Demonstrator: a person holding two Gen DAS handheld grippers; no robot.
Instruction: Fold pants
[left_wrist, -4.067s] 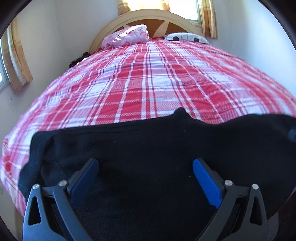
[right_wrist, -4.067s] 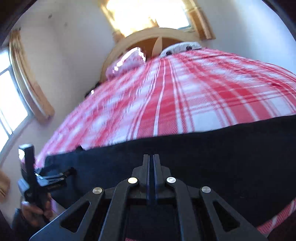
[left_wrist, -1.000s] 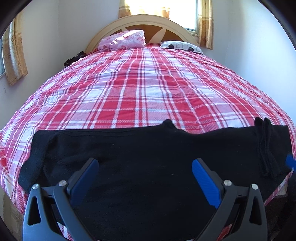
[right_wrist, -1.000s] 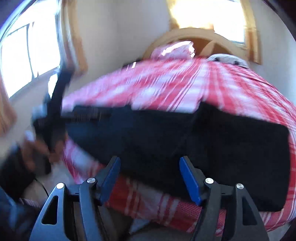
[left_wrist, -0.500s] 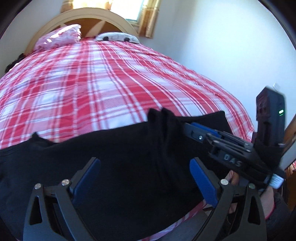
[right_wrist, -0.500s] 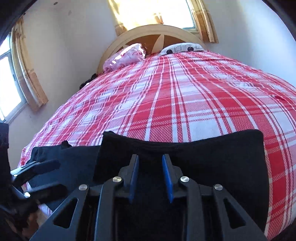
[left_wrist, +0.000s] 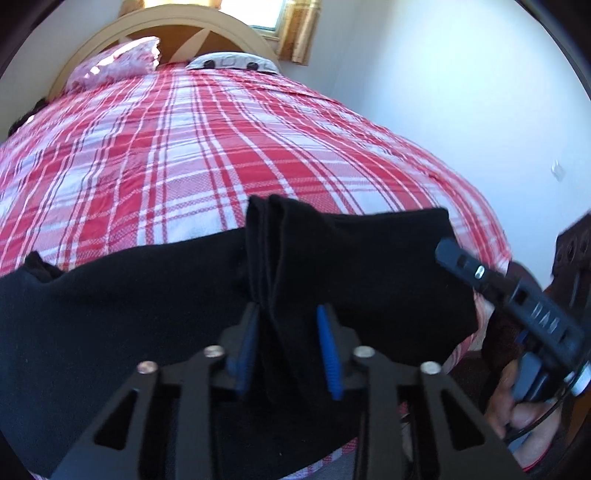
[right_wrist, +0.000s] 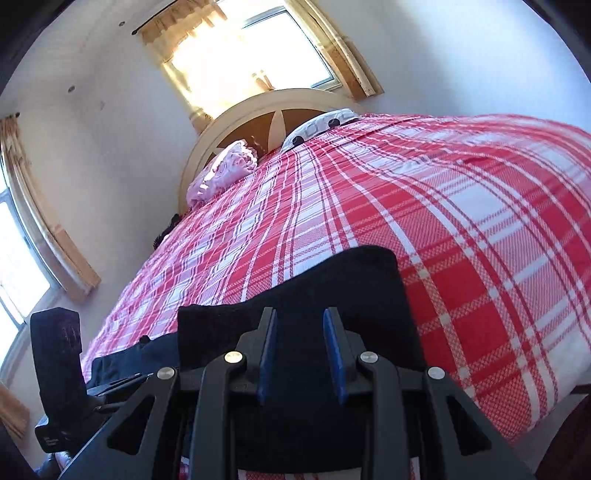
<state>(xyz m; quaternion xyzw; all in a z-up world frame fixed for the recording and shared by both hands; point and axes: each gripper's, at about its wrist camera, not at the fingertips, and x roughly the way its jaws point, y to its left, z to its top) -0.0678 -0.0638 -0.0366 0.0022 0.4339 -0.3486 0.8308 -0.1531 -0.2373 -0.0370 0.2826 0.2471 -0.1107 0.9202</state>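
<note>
Black pants (left_wrist: 155, 295) are laid along the near edge of the plaid bed (left_wrist: 207, 155), one end already doubled over. The folded edge is pinched by the left hand-held gripper (left_wrist: 286, 349), its jaws just closed from wide; the right hand-held gripper (right_wrist: 300, 354), narrowed, is clamped on the doubled end, presumably for the next fold.

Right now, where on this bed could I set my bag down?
The plaid bedspread lies bare between the black pants and the pillows. The near edge is crowded: pants, left gripper and right gripper.
</note>
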